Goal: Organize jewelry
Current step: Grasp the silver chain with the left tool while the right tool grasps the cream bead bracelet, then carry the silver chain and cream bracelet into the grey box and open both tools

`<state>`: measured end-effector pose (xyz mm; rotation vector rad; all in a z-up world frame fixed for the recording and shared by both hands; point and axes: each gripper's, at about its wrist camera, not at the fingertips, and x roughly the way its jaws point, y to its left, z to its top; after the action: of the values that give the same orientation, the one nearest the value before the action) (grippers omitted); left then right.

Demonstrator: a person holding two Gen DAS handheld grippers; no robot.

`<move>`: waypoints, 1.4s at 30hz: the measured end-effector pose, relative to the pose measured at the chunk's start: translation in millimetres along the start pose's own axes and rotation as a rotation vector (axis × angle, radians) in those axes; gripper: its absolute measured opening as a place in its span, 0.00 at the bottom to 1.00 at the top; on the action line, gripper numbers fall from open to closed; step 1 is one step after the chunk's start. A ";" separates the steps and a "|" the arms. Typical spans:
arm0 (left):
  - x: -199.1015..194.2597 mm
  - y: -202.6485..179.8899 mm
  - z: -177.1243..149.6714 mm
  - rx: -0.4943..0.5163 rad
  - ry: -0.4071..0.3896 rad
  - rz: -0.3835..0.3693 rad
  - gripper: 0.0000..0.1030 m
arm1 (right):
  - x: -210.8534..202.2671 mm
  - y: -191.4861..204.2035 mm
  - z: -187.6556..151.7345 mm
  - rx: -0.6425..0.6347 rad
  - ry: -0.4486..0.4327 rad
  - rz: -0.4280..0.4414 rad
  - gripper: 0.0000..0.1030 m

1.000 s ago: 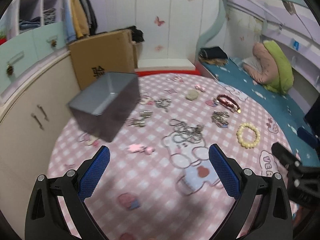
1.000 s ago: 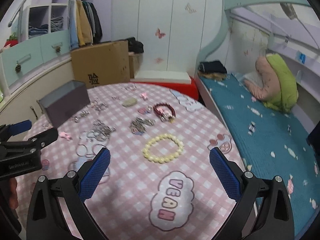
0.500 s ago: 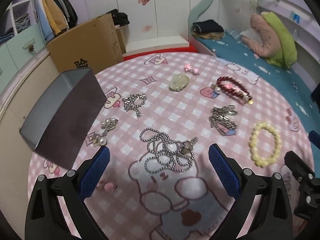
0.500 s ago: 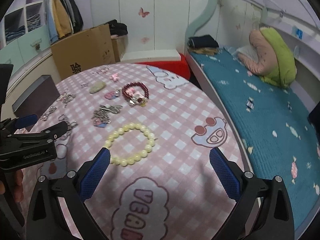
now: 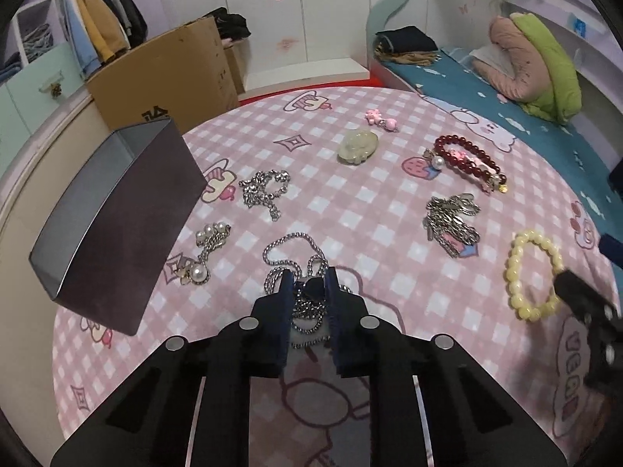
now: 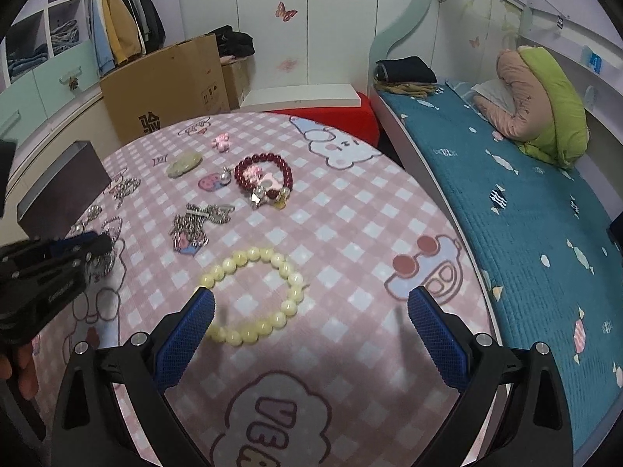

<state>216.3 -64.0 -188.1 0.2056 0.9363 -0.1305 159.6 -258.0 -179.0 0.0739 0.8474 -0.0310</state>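
Fingers of the left gripper (image 5: 307,292) pinch the tangled silver ball-chain necklace (image 5: 290,257) on the pink checked table (image 5: 350,210); lift slowly (loops trail) toward the grey open box (image 5: 113,210). Right gripper (image 6: 309,313) hovers spread over the cream bead bracelet (image 6: 257,295).

Your gripper (image 5: 308,290) pads look like rough blue rubber, pinching a shiny metal chain (image 5: 290,251). The pink checked cloth (image 5: 350,210) is matt; the yellow bead bracelet (image 6: 255,295) glossy; the box (image 5: 113,218) smooth grey.
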 end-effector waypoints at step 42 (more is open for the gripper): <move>-146.0 78.3 30.2 -0.073 -0.282 -0.327 0.13 | -75.9 54.4 64.2 -0.113 -0.151 0.189 0.09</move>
<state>170.0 8.4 -43.3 -0.0358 0.6861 -0.4153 160.4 -208.9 -76.9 0.0447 0.6867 0.1866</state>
